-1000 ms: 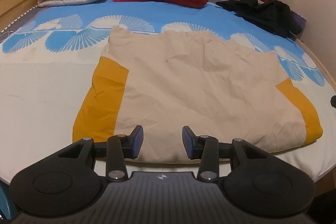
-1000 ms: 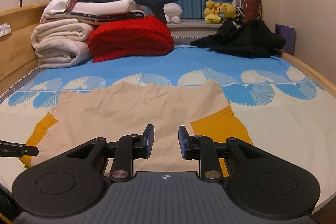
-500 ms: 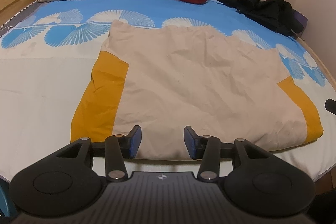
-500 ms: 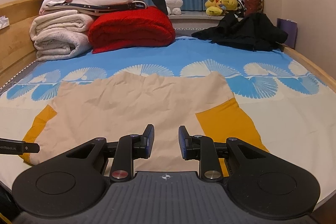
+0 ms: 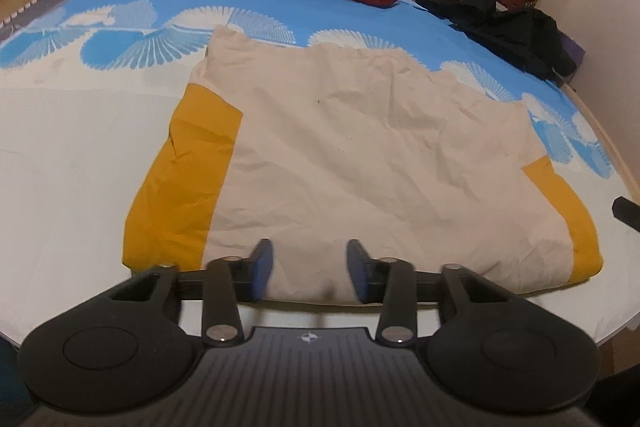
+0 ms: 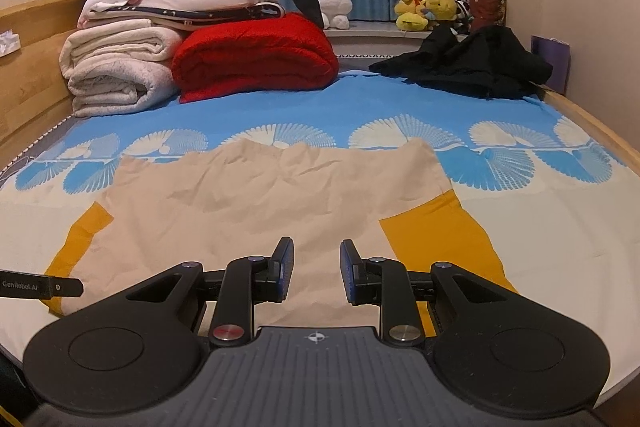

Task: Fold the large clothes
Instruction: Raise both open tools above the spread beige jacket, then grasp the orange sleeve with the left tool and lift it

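Observation:
A large beige garment [image 5: 360, 155] with yellow sleeves lies spread flat and wrinkled on the bed. My left gripper [image 5: 308, 265] hovers at its near hem, close to the left yellow sleeve [image 5: 184, 187]. Its jaws are closing, with the hem's edge lying below and between them and the pads clear of it. In the right wrist view the same garment [image 6: 260, 195] stretches ahead. My right gripper [image 6: 314, 269] stands open over the near hem, beside the right yellow sleeve [image 6: 436, 239], with nothing gripped.
Folded white blankets [image 6: 120, 67] and a red quilt [image 6: 256, 55] are stacked at the bed's far end. A black clothes heap [image 6: 472, 67] lies at the far right. A wooden bed rail [image 6: 600, 131] runs along the right. The left gripper's side [image 6: 40, 285] shows at the left edge.
The left gripper has tipped down toward the near hem and its jaws have narrowed a little. The right gripper has stayed put with the same gap.

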The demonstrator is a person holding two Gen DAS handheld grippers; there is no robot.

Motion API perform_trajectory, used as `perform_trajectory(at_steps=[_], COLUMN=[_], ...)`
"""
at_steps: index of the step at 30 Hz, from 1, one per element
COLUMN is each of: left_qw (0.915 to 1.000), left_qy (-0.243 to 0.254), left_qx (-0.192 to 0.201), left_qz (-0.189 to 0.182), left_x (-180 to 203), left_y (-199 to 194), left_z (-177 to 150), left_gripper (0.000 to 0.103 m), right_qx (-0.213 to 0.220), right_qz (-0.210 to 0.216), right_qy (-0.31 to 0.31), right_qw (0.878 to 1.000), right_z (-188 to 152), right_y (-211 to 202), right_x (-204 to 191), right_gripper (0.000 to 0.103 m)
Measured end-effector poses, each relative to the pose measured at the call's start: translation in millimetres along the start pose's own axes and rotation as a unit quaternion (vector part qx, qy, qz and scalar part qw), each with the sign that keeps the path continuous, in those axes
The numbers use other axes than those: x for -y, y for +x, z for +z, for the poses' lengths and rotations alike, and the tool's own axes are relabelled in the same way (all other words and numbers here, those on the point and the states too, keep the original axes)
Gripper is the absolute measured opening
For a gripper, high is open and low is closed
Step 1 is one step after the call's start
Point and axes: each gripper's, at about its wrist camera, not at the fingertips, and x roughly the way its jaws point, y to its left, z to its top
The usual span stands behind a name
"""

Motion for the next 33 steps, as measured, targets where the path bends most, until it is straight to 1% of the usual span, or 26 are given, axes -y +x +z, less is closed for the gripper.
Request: perform_trajectory(at_steps=[1, 2, 6, 8, 10, 12, 13, 14, 15, 16, 17, 19, 22, 27, 30, 33], left_qw=[1.0, 0.9999, 0.999, 0.9974, 0.9935, 0.9874, 0.9854, 0.9838, 0.9822, 0.9804, 0.9779, 0.9731, 0.9656, 0.9569, 0.9528, 0.9466], left_qy=[-0.005, -0.012, -0.037, -0.059, -0.09, -0.125, -0.135, -0.146, -0.156, -0.167, -0.182, -0.206, -0.237, -0.27, -0.288, -0.315], left_qx=[-0.003, -0.007, -0.021, -0.035, -0.057, -0.08, -0.086, -0.091, -0.093, -0.095, -0.096, -0.099, -0.105, -0.107, -0.097, -0.066], left_qz=[-0.004, -0.009, -0.015, -0.024, -0.04, -0.055, -0.055, -0.052, -0.048, -0.043, -0.038, -0.029, -0.018, -0.002, 0.006, 0.013], left_x=[-2, -4, -11, -16, -22, -28, -30, -32, -33, -36, -40, -47, -58, -71, -77, -84], left_y=[1, 2, 7, 11, 18, 26, 29, 31, 33, 35, 36, 39, 45, 55, 57, 57], left_z=[0, 0, -1, -2, -4, -6, -7, -7, -8, -8, -8, -8, -7, -9, -14, -18], left_gripper=[0.031, 0.029, 0.029, 0.03, 0.033, 0.035, 0.042, 0.052, 0.057, 0.066, 0.073, 0.076, 0.076, 0.076, 0.076, 0.076], right_qx=[0.0, 0.001, -0.001, -0.001, -0.004, -0.008, -0.008, -0.007, -0.008, -0.01, -0.012, -0.016, -0.025, -0.039, -0.046, -0.055], right_qz=[0.001, 0.003, 0.009, 0.013, 0.016, 0.018, 0.02, 0.023, 0.024, 0.026, 0.029, 0.033, 0.038, 0.043, 0.046, 0.046], right_qy=[0.0, -0.001, -0.001, 0.0, -0.001, 0.0, 0.005, 0.009, 0.011, 0.014, 0.015, 0.015, 0.013, 0.016, 0.015, 0.013], right_qw=[1.0, 1.0, 1.0, 1.0, 1.0, 1.0, 1.0, 1.0, 1.0, 1.0, 0.999, 0.999, 0.999, 0.998, 0.998, 0.997], right_z=[0, 0, 0, 0, 0, 0, 1, 2, 3, 3, 3, 4, 4, 4, 4, 3], right_y=[0, 1, 3, 5, 8, 11, 13, 14, 16, 19, 21, 26, 34, 46, 53, 59], right_x=[0, 0, -3, -5, -8, -12, -13, -15, -18, -20, -23, -29, -38, -47, -53, -57], right_gripper=[0.026, 0.026, 0.026, 0.026, 0.026, 0.026, 0.026, 0.026, 0.026, 0.026, 0.026, 0.026, 0.026, 0.026, 0.026, 0.026])
